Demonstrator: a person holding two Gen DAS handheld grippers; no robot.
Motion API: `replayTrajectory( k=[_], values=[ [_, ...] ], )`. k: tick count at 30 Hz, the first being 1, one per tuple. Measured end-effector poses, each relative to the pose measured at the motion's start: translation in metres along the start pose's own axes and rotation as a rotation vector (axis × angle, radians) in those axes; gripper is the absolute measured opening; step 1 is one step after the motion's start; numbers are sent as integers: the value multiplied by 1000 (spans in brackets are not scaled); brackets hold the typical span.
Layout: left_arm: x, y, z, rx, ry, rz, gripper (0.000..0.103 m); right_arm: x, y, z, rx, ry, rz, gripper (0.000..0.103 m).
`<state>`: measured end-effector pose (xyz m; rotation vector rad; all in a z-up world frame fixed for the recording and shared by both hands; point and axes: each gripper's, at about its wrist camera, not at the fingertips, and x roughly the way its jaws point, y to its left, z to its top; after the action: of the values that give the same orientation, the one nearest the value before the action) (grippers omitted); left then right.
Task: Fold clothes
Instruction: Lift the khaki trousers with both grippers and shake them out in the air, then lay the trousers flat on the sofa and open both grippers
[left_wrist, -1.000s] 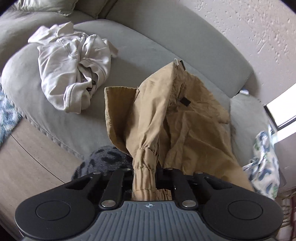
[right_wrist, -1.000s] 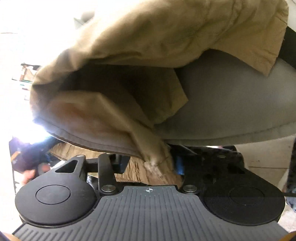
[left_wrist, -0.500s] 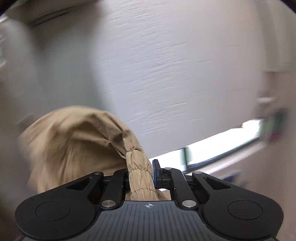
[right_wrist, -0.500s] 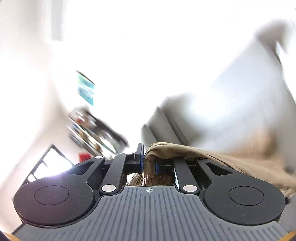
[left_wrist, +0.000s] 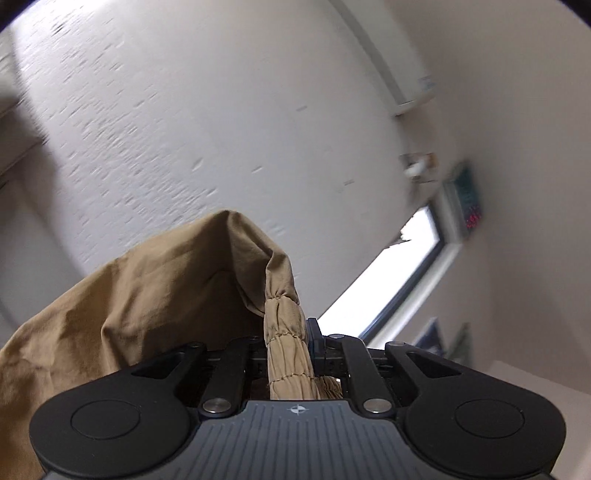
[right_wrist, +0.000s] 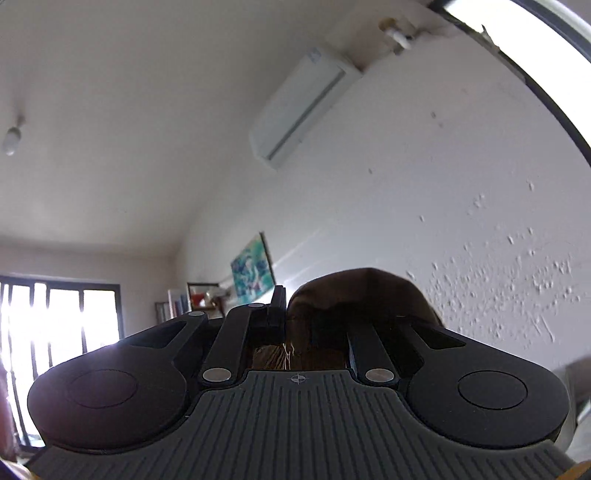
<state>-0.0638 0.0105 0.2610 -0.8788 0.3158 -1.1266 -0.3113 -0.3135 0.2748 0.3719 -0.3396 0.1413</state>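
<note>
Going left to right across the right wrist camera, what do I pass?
Ceiling lamp → barred window → blue painting → air conditioner → tan garment in the right gripper → textured wall.

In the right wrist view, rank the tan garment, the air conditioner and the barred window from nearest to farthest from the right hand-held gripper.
1. Tan garment: clamped in the right hand-held gripper, bulging just ahead of it.
2. Air conditioner: high on the wall, above the gripper.
3. Barred window: far left, at the room's far end.
</note>
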Motion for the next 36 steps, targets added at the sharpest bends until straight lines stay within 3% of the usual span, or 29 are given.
replayTrajectory(
  k=[4, 6, 8, 11, 12, 15, 16, 19, 22, 26, 28, 30, 32, 36],
  values=[
    [72, 76, 16, -113, 113, 214, 9, 109, -72, -45, 238, 202, -151, 12],
    [108, 114, 31, -169, 136, 274, 9, 151, -113, -67, 326, 303, -238, 13],
    [130, 128, 49, -195, 100, 274, 8, 191, -148, -86, 355, 360, -306, 12],
    [130, 90, 78, -47, 10, 123, 8, 238, -184, -96, 340, 365, -357, 12],
    [125, 78, 83, -2, -2, 83, 9, 234, -171, -77, 295, 327, -325, 12],
    [104, 54, 89, 100, 24, 54, 10, 207, -113, -4, 128, 185, -195, 12],
    [98, 51, 87, 119, 43, 58, 10, 197, -105, 1, 118, 190, -187, 13],
    [93, 96, 48, 93, 192, 198, 10, 164, -91, 4, 122, 243, -189, 15],
    [101, 193, -9, -58, 380, 412, 9, 144, -127, -54, 241, 444, -292, 15],
    [94, 323, -104, -283, 556, 680, 9, 117, -209, -192, 509, 752, -489, 15],
    [86, 368, -145, -368, 609, 783, 9, 96, -247, -269, 645, 869, -604, 15],
    [69, 383, -173, -392, 628, 823, 9, 58, -275, -337, 720, 963, -719, 14],
    [55, 388, -186, -396, 615, 832, 9, 28, -280, -372, 766, 998, -784, 14],
    [46, 371, -190, -358, 576, 826, 10, 5, -276, -388, 748, 1010, -776, 16]
  ],
)
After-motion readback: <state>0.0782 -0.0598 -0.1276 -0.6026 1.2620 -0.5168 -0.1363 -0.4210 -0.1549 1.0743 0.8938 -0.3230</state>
